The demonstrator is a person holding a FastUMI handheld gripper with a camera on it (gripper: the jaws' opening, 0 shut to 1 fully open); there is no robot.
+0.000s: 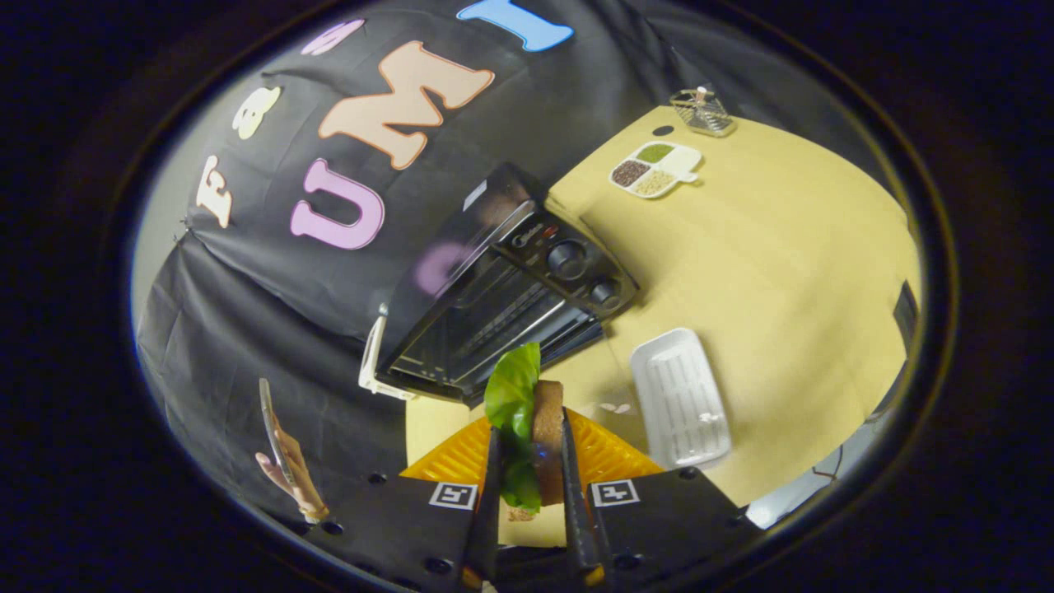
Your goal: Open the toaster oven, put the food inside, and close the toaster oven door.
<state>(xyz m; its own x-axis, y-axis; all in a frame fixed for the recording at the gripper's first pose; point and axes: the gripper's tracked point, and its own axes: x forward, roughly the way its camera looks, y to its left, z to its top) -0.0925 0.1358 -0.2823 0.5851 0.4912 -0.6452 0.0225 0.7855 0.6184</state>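
My gripper (531, 428) is shut on a sandwich: a green lettuce leaf (512, 387) sticks up beside a brown bread slice (547, 436), pressed between both black fingers (492, 494). I hold it above the table, a short way from the black toaster oven (527, 272), which stands just beyond the fingers against the booth wall. The oven has two round knobs (568, 259) on its panel. Its door looks open, with the wire rack (510, 325) showing and a white handle (375, 358) at the door's edge.
A white ribbed tray (679, 399) lies on the wooden table (782, 272) right of the fingers. Under the gripper lies an orange ribbed mat (457, 461). Far back stand a divided dish of grains (655, 169) and a wire basket (701, 111). A hand with a phone (280, 457) is at the left.
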